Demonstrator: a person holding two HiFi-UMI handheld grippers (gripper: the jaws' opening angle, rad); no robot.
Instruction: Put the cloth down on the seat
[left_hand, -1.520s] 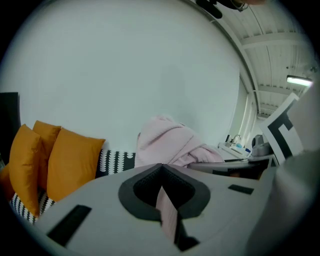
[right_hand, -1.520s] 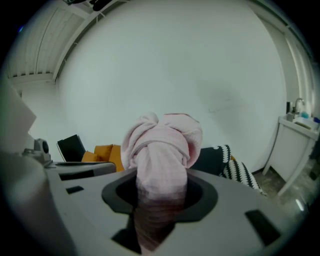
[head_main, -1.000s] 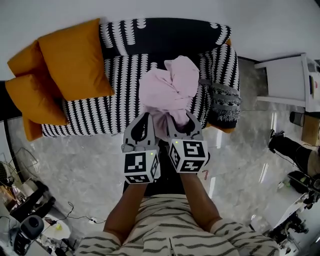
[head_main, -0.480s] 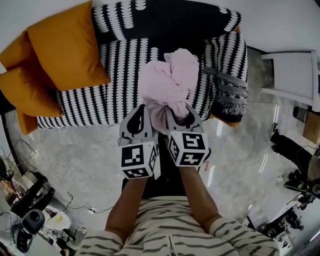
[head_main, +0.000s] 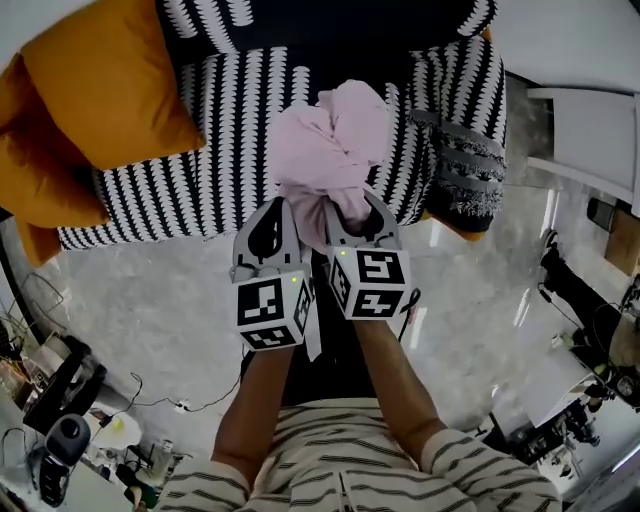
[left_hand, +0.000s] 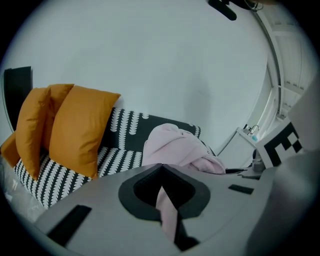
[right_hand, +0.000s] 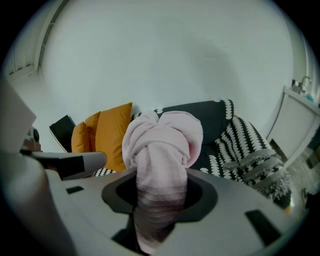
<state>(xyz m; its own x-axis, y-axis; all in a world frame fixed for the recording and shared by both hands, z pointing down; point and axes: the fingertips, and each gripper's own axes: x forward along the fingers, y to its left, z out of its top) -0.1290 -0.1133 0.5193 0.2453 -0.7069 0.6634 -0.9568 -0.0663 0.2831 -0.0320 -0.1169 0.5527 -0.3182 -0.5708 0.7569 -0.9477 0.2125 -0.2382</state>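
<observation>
Two tools (head_main: 280, 212) (head_main: 352, 208); one cloth (head_main: 335, 140); one sofa (head_main: 225, 150)

Person is wearing a cream short-sleeved shirt (head_main: 335, 470) crossed by thin dark stripes, showing at 6 o'clock in head view. Left gripper (head_main: 281, 207) and right gripper (head_main: 361, 203) are showing grey tapering shells, each carrying a white cube (head_main: 270, 313) with black square markers, green light glowing.
</observation>
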